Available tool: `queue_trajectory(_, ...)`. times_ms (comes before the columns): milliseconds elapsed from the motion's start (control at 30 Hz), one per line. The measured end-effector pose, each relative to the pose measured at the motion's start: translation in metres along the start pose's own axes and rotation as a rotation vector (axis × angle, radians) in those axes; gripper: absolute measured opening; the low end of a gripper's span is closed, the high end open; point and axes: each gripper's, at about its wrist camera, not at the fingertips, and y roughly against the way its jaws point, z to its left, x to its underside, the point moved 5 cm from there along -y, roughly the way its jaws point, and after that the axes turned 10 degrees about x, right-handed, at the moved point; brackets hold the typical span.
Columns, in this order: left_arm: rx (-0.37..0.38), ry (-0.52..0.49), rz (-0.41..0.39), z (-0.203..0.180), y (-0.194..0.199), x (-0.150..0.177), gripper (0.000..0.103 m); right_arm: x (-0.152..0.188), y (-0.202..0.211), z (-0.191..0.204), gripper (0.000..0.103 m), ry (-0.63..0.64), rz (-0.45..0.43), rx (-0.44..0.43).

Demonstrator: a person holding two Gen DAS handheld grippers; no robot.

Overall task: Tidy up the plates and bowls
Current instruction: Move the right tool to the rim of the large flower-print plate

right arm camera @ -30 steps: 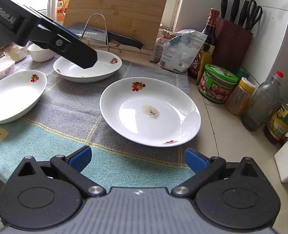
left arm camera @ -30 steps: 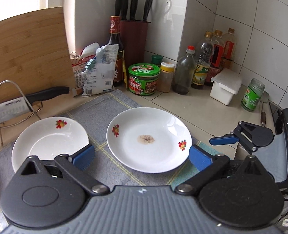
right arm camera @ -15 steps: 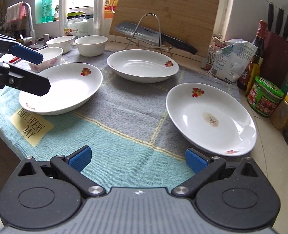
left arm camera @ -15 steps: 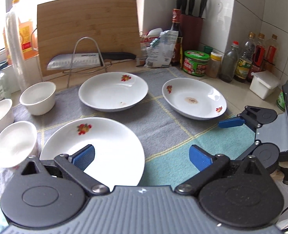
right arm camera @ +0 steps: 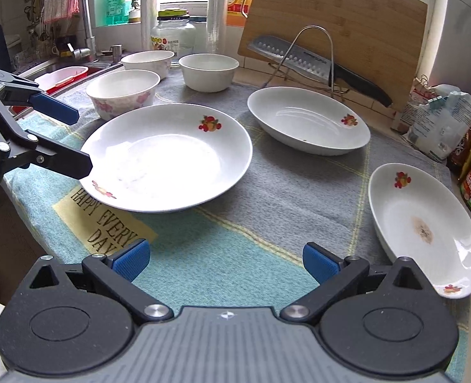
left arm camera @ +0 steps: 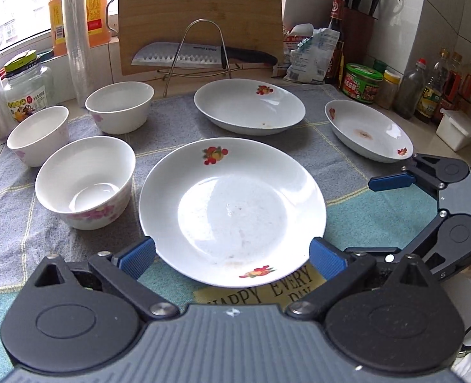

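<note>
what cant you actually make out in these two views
- Near rim of the front plate, left wrist view: hidden behind the left tool.
- Yellow patch, right wrist view: its last word runs under the right tool.
- Bottle labels, left wrist view: too small to read.
- Sink, right wrist view: mostly hidden behind the bowls.

Three plates [left arm camera: 232,210] [left arm camera: 249,107] [left arm camera: 367,131] and three bowls [left arm camera: 85,182] [left arm camera: 37,134] [left arm camera: 119,107] sit ahead of the left tongs [left arm camera: 232,257]; one knife [left arm camera: 200,56] stands beyond.
</note>
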Motion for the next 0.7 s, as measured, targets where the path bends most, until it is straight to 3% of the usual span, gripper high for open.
queue_trajectory(233, 0.079, -0.129, 0.080, 0.027, -0.001, 0.012, 0.102, -0.012, -0.012, 0.014, 0.103, 0.003, 0.052, 0.045)
queue_trajectory(533, 0.179, -0.214, 0.135, 0.047, -0.021, 0.027, 0.102, -0.022, -0.021, 0.020, 0.103, 0.011, 0.161, 0.114)
queue_trajectory(700, 0.176, -0.273, 0.129, 0.041, -0.029, 0.033, 0.102, -0.019, -0.014, 0.013, 0.103, 0.063, 0.190, 0.155)
